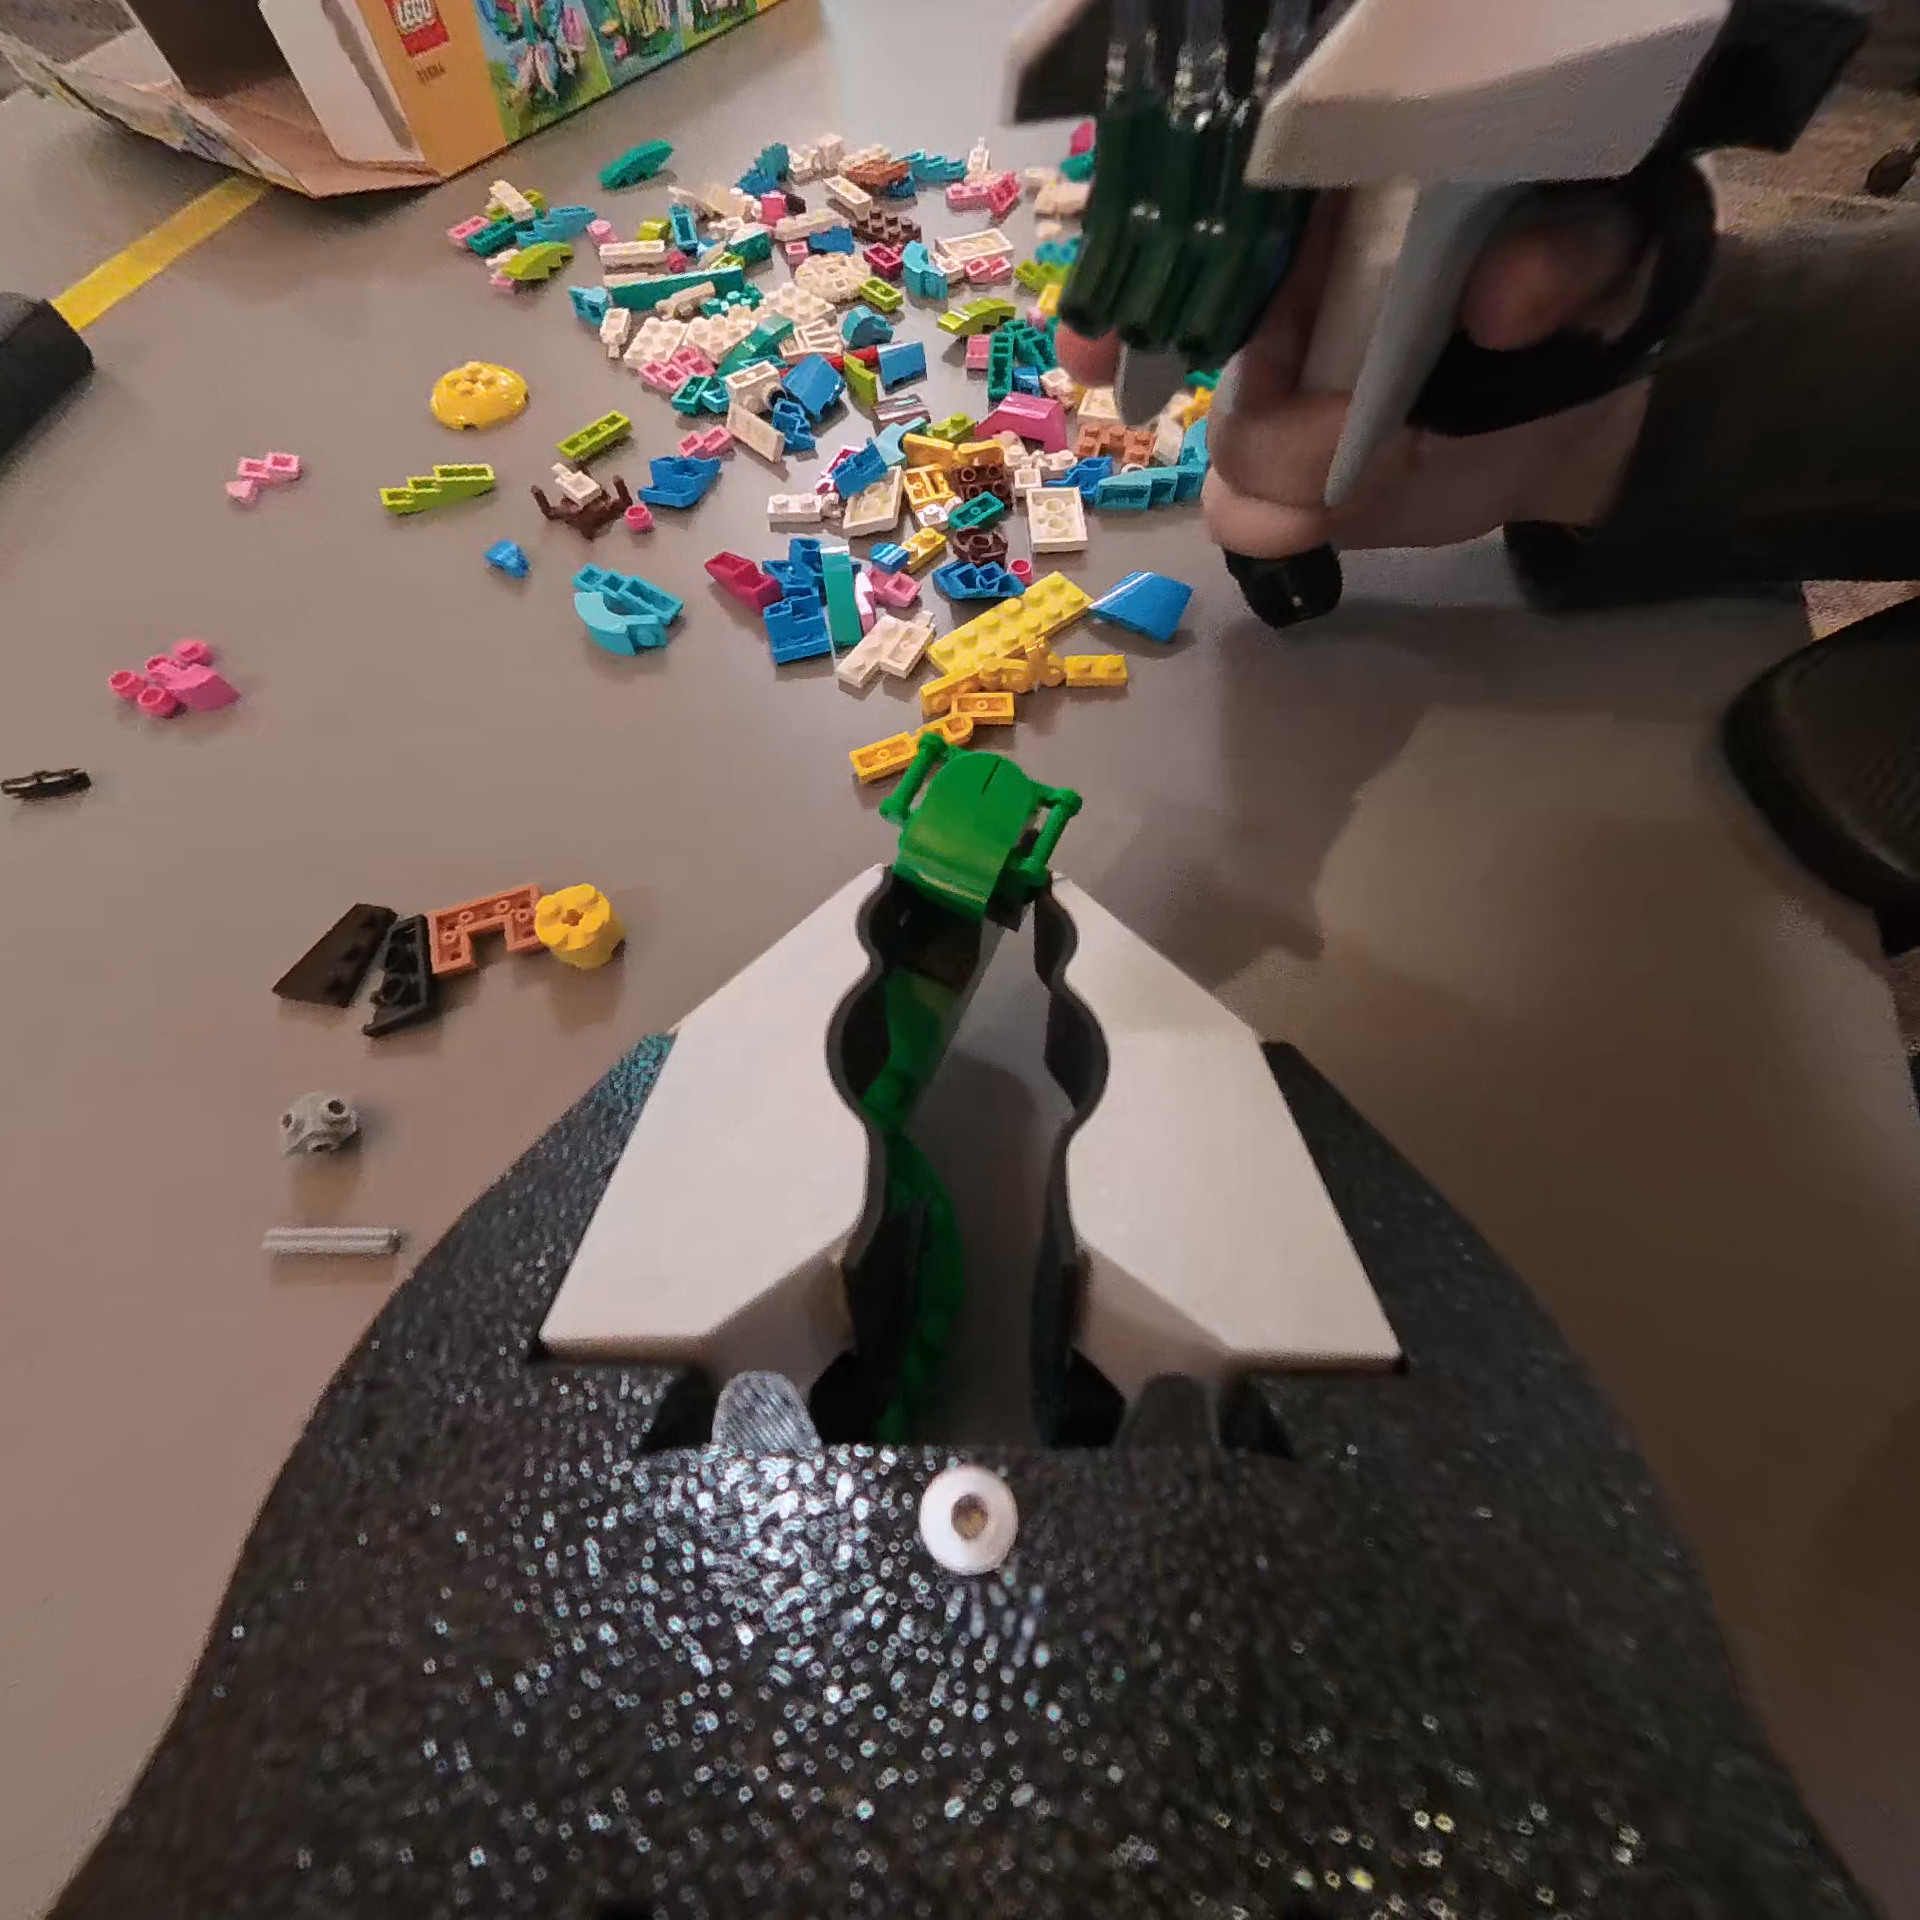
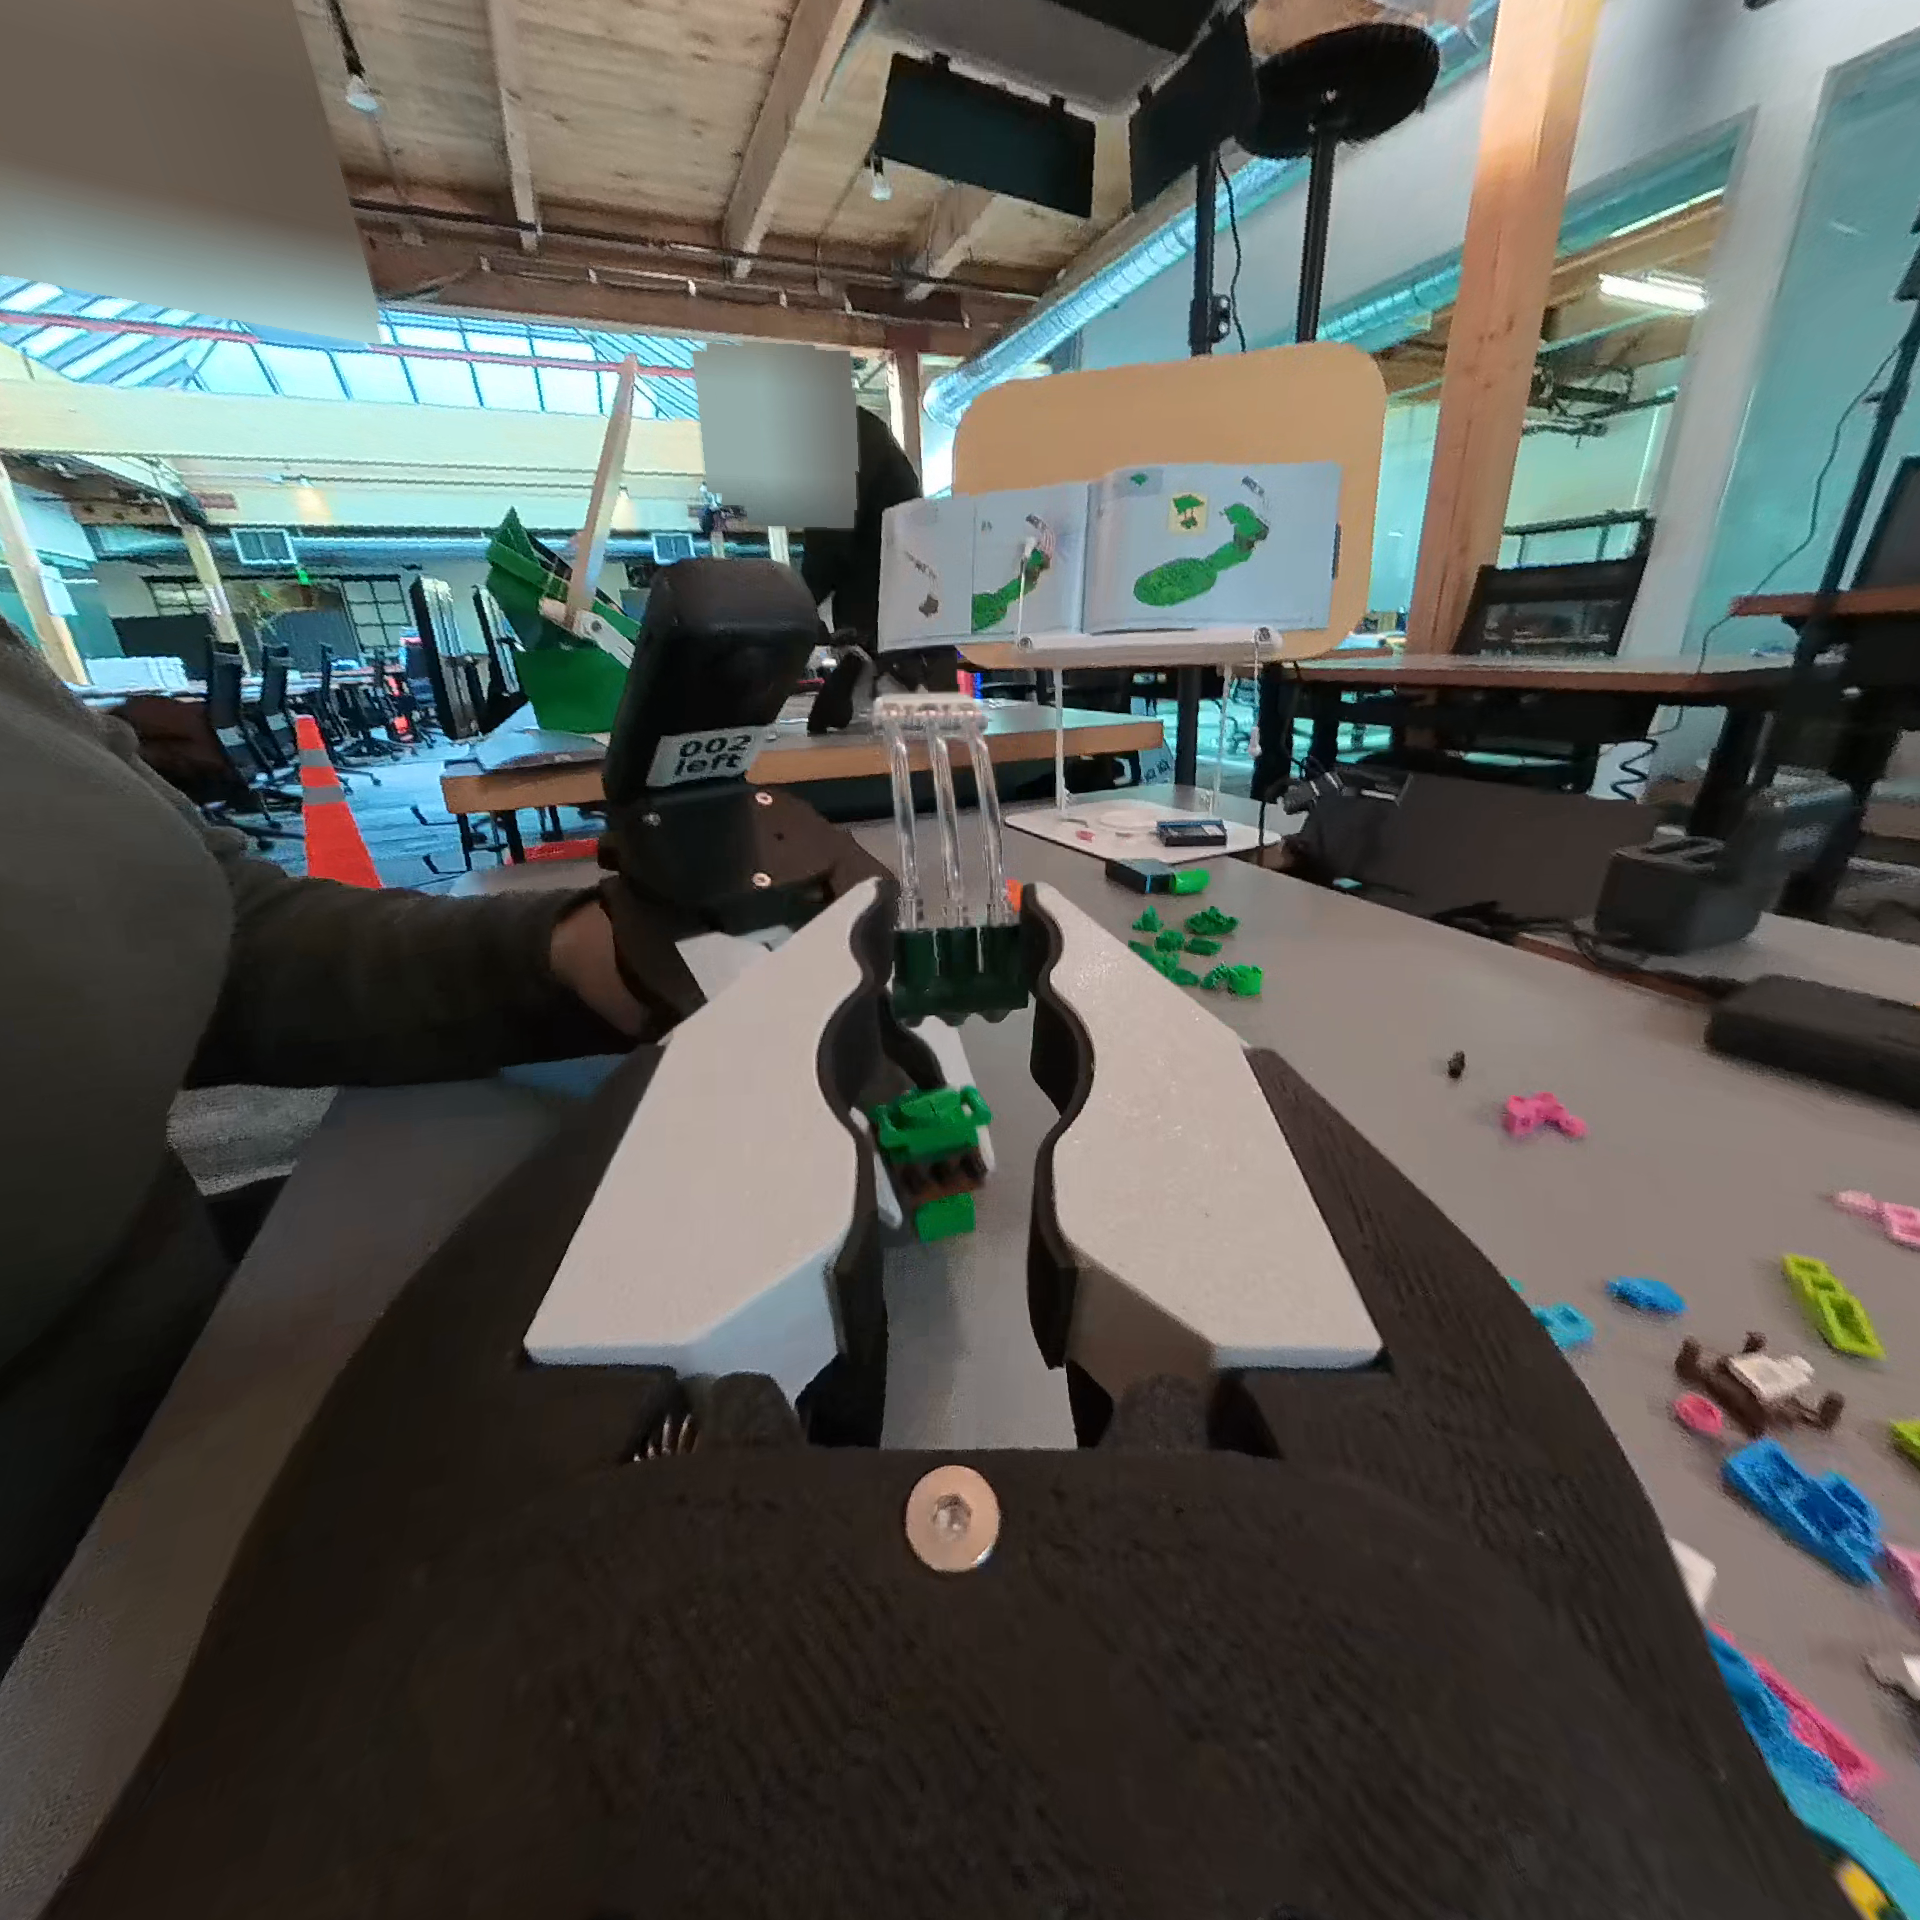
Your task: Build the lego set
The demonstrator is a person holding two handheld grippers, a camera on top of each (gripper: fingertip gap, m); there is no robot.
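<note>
Left gripper (image 1: 961, 883) clamped on green leaf assembly (image 1: 971, 826) above table (image 1: 416, 727), right gripper (image 2: 956, 935) pinching dark-green piece with clear posts (image 2: 951, 894) above it: risk of misaligned studs popping either loose.

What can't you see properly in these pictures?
- Left wrist view: most of the green Lego piece is hidden between the left gripper fingers.
- Left wrist view: the Lego box is cut off by the top edge.
- Right wrist view: bricks at the right edge are blurred.
- Right wrist view: the instruction booklet is too small to follow.
</note>
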